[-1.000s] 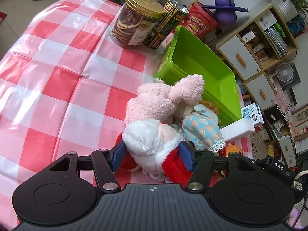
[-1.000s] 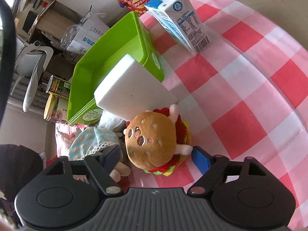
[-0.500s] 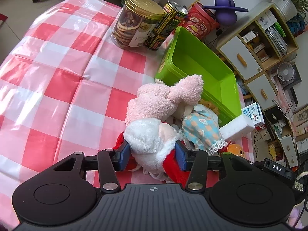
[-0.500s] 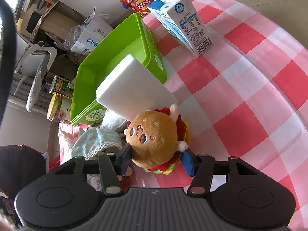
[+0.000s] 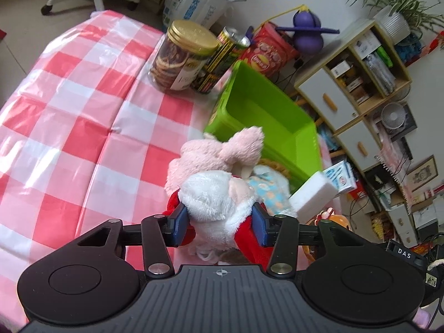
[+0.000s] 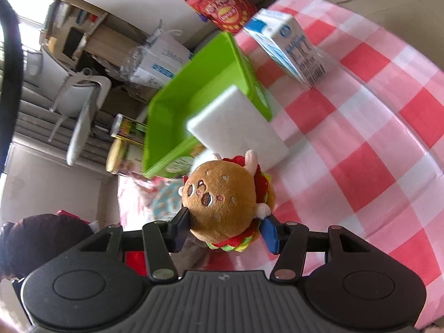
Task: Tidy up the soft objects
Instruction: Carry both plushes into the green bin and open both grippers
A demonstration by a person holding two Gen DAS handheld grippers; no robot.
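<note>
We held the left gripper [image 5: 219, 219] clamped on a white-bearded Santa plush in a red suit [image 5: 215, 201], its blue pads [image 5: 179, 223] pressing into the plush from both sides. The Santa's long axis ran along the fingers, its fluffy white head pointing away from us toward the bright green plastic bin [image 5: 266, 111]. Just in front of the bin, a pale pink plush animal [image 5: 211, 155] lay touching the Santa, one limb reaching up toward the bin's near wall. A doll in a light blue dotted dress [image 5: 270, 191] lay beside the Santa, between it and a white foam block [image 5: 313, 194] that leaned at the bin's corner.

We held the right gripper [image 6: 226, 229] closed on a round brown hamburger plush with an embroidered face [image 6: 222, 199]. The burger was roughly as wide as it was long; its bun top and face looked up toward the camera, and its small white ears pointed at the white foam block [image 6: 238, 130] and the bin [image 6: 199, 91] beyond.

Behind the bin stood a clear cookie jar with a gold lid [image 5: 183, 58] and a dark tall can [image 5: 222, 58]. A blue-and-white milk carton [image 6: 288, 47] stood beside the bin on the red-and-white checked tablecloth [image 6: 374, 138].
</note>
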